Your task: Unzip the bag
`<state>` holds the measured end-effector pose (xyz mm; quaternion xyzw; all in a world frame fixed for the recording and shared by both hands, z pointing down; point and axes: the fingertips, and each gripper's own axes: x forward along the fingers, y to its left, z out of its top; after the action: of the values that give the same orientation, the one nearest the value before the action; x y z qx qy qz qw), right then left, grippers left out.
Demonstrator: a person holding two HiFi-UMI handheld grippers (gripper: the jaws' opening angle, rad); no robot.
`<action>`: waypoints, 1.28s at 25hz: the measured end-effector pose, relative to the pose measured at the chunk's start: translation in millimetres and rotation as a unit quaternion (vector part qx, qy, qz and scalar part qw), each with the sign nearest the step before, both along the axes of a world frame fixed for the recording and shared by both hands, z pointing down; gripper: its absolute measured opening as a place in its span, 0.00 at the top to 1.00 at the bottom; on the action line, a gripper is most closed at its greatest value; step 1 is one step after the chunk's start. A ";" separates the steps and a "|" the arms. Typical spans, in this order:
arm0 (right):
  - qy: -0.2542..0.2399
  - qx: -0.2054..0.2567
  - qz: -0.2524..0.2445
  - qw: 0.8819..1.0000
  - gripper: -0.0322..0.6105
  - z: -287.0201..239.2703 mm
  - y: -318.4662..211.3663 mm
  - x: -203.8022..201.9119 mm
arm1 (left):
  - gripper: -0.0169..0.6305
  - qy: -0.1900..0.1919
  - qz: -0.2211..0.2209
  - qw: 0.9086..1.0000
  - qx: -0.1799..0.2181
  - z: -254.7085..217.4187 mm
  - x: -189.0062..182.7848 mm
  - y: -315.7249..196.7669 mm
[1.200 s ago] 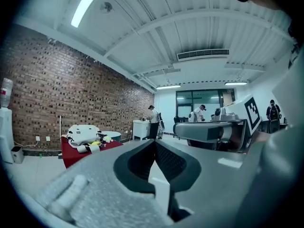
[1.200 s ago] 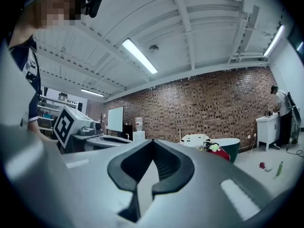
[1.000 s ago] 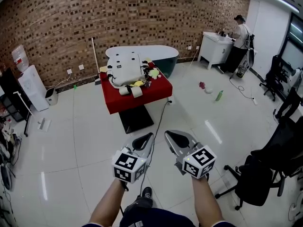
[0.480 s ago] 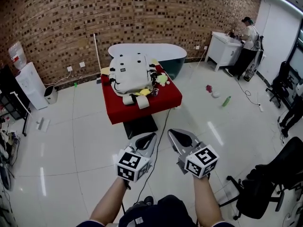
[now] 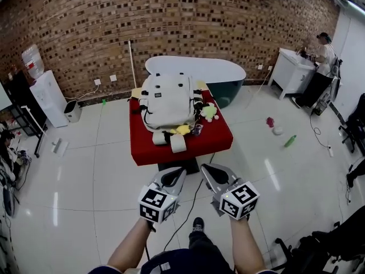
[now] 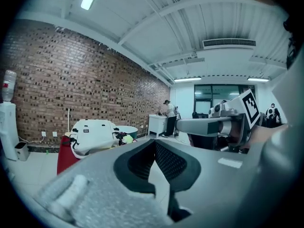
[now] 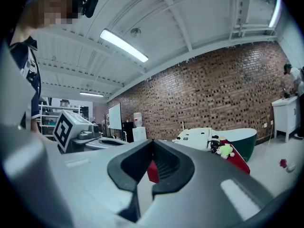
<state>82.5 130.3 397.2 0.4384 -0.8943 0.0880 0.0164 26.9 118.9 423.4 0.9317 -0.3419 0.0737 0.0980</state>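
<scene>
Plainly, both pairs of jaws were closed tip to tip, and nothing was held between them. The left gripper (image 5: 174, 174) and the right gripper (image 5: 212, 174) were carried side by side, near each other, above the white floor (image 5: 85, 170). The bag (image 5: 169, 100), a white backpack, was laid flat on a red-covered table (image 5: 188, 144) ahead, well apart from both grippers and untouched. Small items, a soft toy (image 5: 209, 112) among them, were scattered along the bag's near and right edges. Open floor was seen to the left, right and front of the table. A bathtub (image 5: 228, 73) was set just behind it by the brick wall, and a dark cable (image 5: 191, 201) was trailed across the tiles near the table's base.
</scene>
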 end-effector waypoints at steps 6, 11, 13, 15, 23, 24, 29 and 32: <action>-0.001 -0.020 -0.046 0.999 0.94 21.1 -61.1 23.5 | 0.97 -0.015 -0.051 0.998 -0.018 15.8 16.8 -58.4; -0.005 -0.026 -0.067 0.997 0.94 30.5 -105.8 39.4 | 0.97 -0.037 -0.077 0.996 -0.031 28.3 27.5 -97.4; -0.009 -0.032 -0.070 0.997 0.94 36.3 -121.0 43.4 | 0.97 -0.042 -0.089 0.995 -0.034 31.9 27.4 -109.5; -0.011 -0.038 -0.074 0.996 0.94 39.6 -136.7 44.8 | 0.97 -0.050 -0.102 0.993 -0.033 32.5 24.6 -122.7; 0.024 -0.056 -0.079 0.995 0.94 58.4 -195.5 35.7 | 0.97 -0.074 -0.094 0.992 -0.030 45.9 8.2 -191.8; 0.035 -0.057 -0.076 0.995 0.94 61.5 -204.5 34.7 | 0.97 -0.075 -0.090 0.993 -0.031 49.6 5.2 -202.9; 0.066 -0.075 -0.031 0.995 0.94 78.8 -249.2 40.2 | 0.97 -0.077 -0.054 0.994 -0.049 73.6 -5.2 -254.5; 0.085 -0.092 0.003 0.992 0.94 88.6 -278.5 40.4 | 0.97 -0.067 -0.037 0.995 -0.062 86.4 -12.3 -284.5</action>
<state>122.9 -148.2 485.7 0.4432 -0.8767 0.1324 0.1320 14.6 -165.6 509.8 0.9035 -0.3766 0.1533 0.1355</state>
